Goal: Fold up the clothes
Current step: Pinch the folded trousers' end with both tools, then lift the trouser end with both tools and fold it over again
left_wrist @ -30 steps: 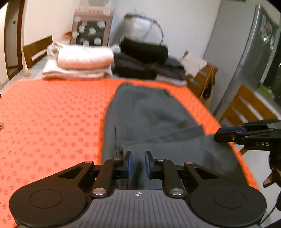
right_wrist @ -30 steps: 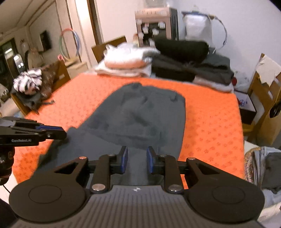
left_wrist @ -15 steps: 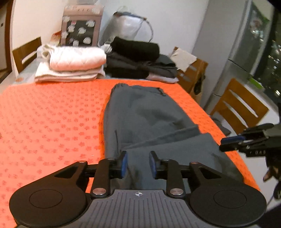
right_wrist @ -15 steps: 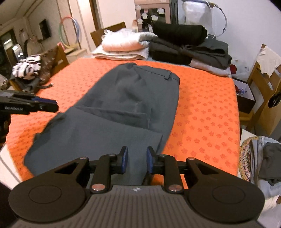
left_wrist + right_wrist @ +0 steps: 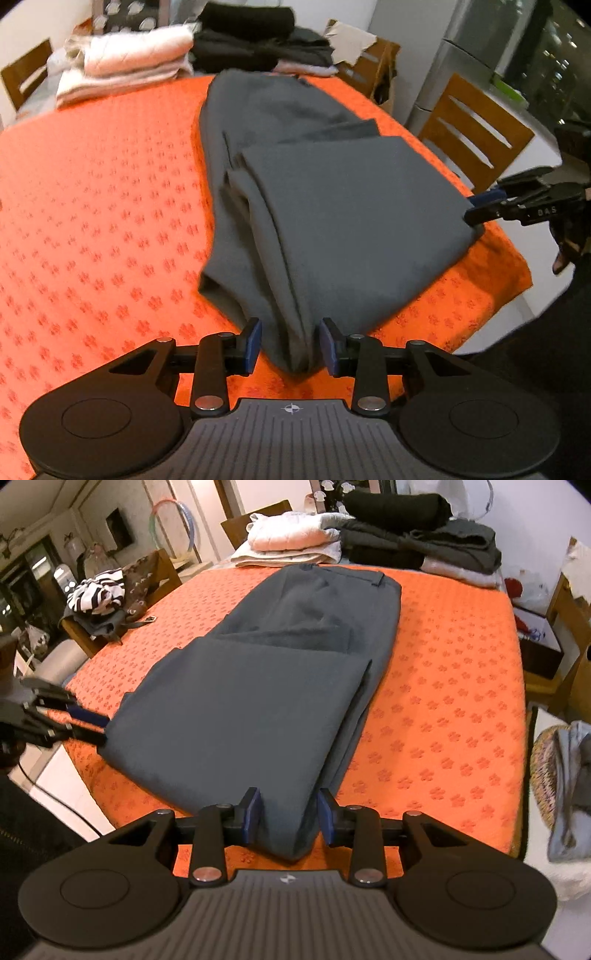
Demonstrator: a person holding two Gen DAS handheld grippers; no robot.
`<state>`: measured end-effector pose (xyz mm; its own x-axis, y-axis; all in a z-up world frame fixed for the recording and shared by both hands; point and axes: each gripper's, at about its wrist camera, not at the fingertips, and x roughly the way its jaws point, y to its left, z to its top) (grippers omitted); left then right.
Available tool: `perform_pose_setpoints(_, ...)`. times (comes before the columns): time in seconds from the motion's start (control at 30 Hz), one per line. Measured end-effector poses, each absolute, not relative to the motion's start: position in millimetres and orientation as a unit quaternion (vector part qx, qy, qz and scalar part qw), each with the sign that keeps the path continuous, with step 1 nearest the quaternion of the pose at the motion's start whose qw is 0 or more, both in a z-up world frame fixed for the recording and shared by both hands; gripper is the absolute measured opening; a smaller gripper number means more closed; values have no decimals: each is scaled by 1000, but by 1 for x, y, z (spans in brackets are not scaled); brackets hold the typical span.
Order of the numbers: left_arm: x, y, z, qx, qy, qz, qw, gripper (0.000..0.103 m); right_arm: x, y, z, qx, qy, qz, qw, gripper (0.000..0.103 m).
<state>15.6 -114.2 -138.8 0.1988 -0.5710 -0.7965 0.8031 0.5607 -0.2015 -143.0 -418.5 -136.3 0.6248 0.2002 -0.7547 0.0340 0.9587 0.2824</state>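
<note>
Dark grey trousers (image 5: 332, 206) lie along the orange tablecloth (image 5: 92, 221), the leg end folded back over the upper part. My left gripper (image 5: 290, 345) is open, its jaws either side of one near corner of the folded cloth. My right gripper (image 5: 289, 819) is open too, straddling the other near corner of the trousers (image 5: 258, 709). Each gripper shows in the other's view, the right one (image 5: 484, 206) and the left one (image 5: 96, 727), at the fold's far corners.
Stacks of folded clothes, white (image 5: 291, 539) and black (image 5: 413, 535), sit at the far table edge. Wooden chairs (image 5: 476, 129) stand at the table's side. A chair with striped clothes (image 5: 99, 598) and a laundry basket (image 5: 557, 775) flank the table (image 5: 461, 701).
Both grippers have opened wider and lowered the leg end onto the table. The fold now lies flat, with the near corners resting between the jaws.
</note>
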Motion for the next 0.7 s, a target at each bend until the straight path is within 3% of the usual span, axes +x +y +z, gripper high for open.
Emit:
perform_pose_setpoints(0.03,16,-115,-140,122,445,-446,767,20,-141,-419,-138,144,431,46,890,31)
perform_pose_setpoints(0.07,16,-117,-141,113,444,-442,771,6,-140,-420,-140,154,431,45,888,16)
perform_pose_setpoints(0.17,17,-120,-144,88,443,-428,783,4,-140,-419,-144,180,434,42,882,9)
perform_pose_setpoints(0.3,19,-125,-145,92,437,-423,789,5,-148,-414,-149,182,437,33,880,9)
perform_pose_setpoints(0.43,20,-130,-147,118,434,-425,786,8,-156,-411,-147,167,426,23,889,23)
perform_pose_setpoints(0.5,17,-127,-143,121,432,-441,777,19,-164,-406,-139,133,415,33,899,33)
perform_pose_setpoints(0.53,15,-125,-141,122,432,-449,773,28,-168,-404,-136,119,413,41,902,38)
perform_pose_setpoints(0.63,6,-120,-141,135,432,-471,758,40,-175,-399,-136,83,414,63,905,39)
perform_pose_setpoints(0.7,-1,-122,-147,153,429,-476,752,42,-175,-397,-139,63,416,72,904,39)
